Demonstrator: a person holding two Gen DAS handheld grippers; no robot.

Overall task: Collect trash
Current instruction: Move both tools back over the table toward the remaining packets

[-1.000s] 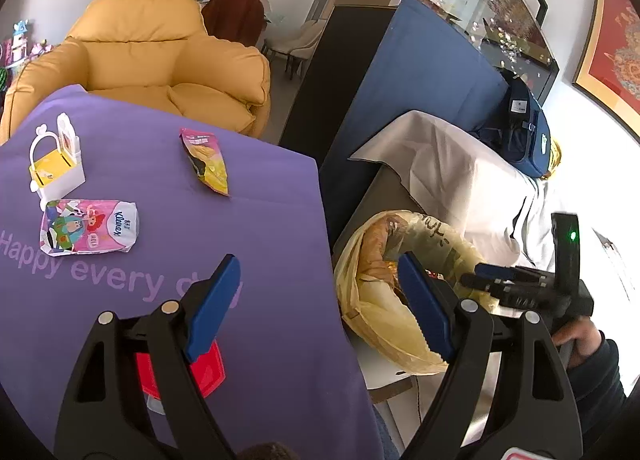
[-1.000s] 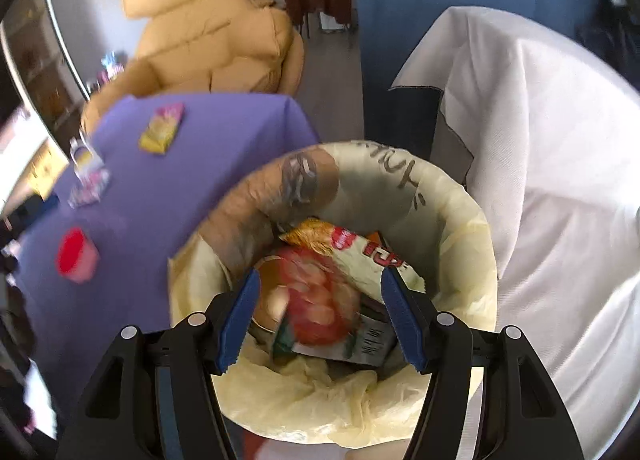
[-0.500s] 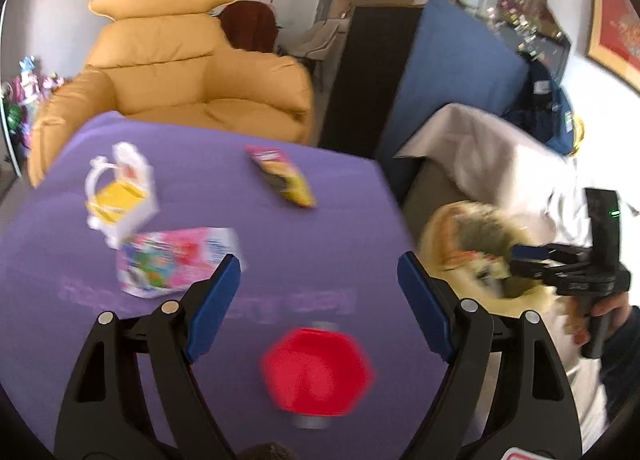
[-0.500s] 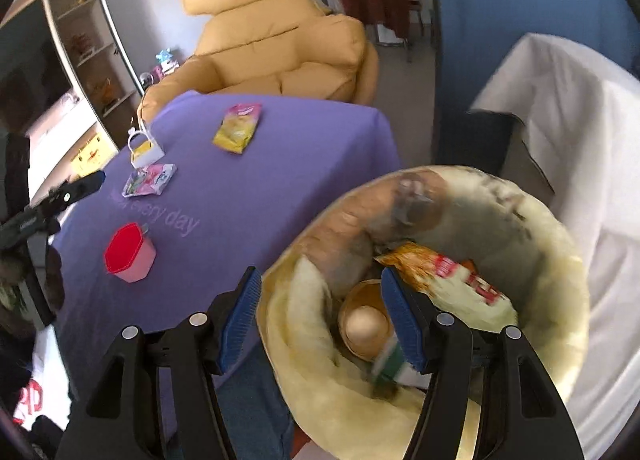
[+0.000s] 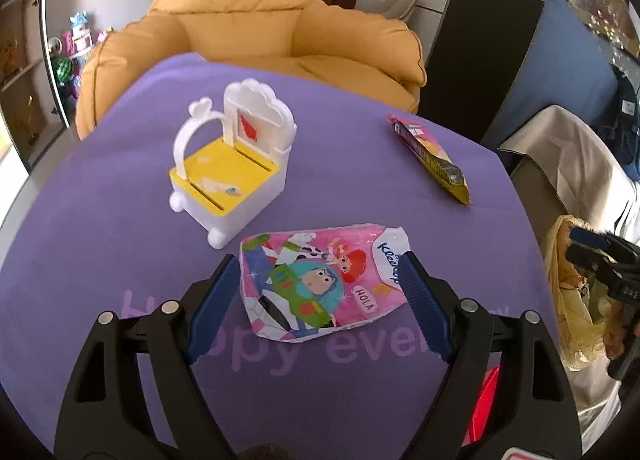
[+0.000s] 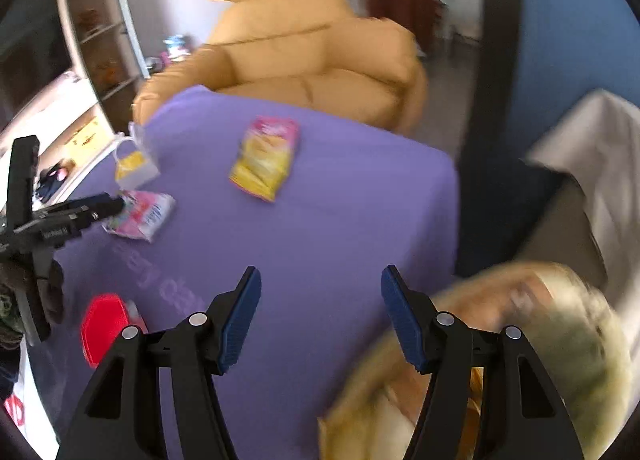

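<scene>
Left gripper swung off the bin side over the last second, now parked over the tissue pack; jaws wide apart, empty. Pack dead centre between the blue pads, flat on the purple tablecloth, one pad just off each end; contact not confirmable. Reads as pre-grasp on the next trash item: drop, then close.

Right gripper pulled back from over the trash bag, jaws spread, nothing held. Bag now low and right of the claw, blurred. Looks like a drop-off just completed.

Remaining on cloth:
- snack wrapper, ahead and right of left claw, well apart; likely next.
- white-and-yellow toy chair, ahead-left, just beyond the pack; watch clearance on left pad.
- red cup, low left of right claw.
</scene>
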